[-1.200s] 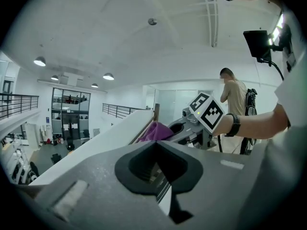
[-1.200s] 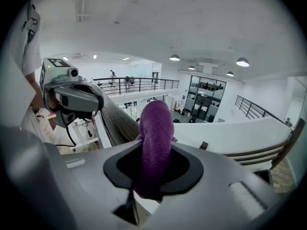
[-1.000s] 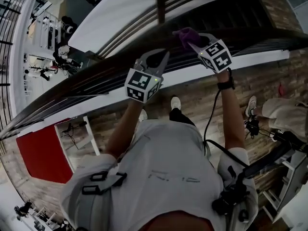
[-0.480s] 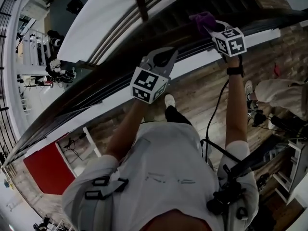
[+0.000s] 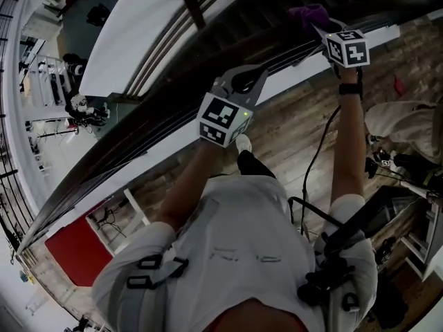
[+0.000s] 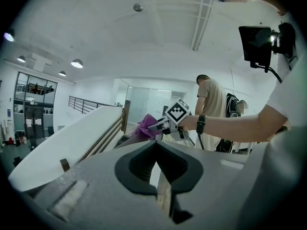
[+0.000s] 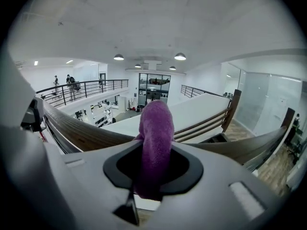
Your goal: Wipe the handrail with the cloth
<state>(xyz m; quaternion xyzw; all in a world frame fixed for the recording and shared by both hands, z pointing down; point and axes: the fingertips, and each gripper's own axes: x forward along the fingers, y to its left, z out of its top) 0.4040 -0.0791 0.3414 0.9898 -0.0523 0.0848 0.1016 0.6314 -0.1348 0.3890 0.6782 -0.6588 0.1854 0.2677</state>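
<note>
1. The right tongs (image 5: 317, 23) were clamped on a purple cloth (image 5: 308, 12). The right gripper view showed the cloth (image 7: 155, 128) standing up as a thick fold between the two jaws of the right tongs (image 7: 153, 150).
2. In the head view the cloth lay against the top of the dark wooden handrail (image 5: 149, 120), far along it at the upper right. The person's right arm was stretched out straight, with a dark wristband (image 5: 350, 88) at the wrist.
3. The left tongs (image 5: 257, 73) had their jaws together with nothing between them. In the left gripper view the tips of the left tongs (image 6: 154, 145) met at a point.
4. The left tongs were at the handrail, well apart from the cloth and nearer the person's body; whether they touched the rail could not be told.
5. The left gripper view also caught the right tongs (image 6: 154, 126) with the cloth (image 6: 143, 128) bunched at their tips, and a second person (image 6: 209, 109) standing behind on the same level.
6. The handrail (image 7: 79, 133) curved across the right gripper view, brown and grained. Beyond it was a white sloping wall (image 7: 192, 111) and an open hall below.
7. A wooden plank floor (image 5: 294, 126) lay under the person's feet.
</note>
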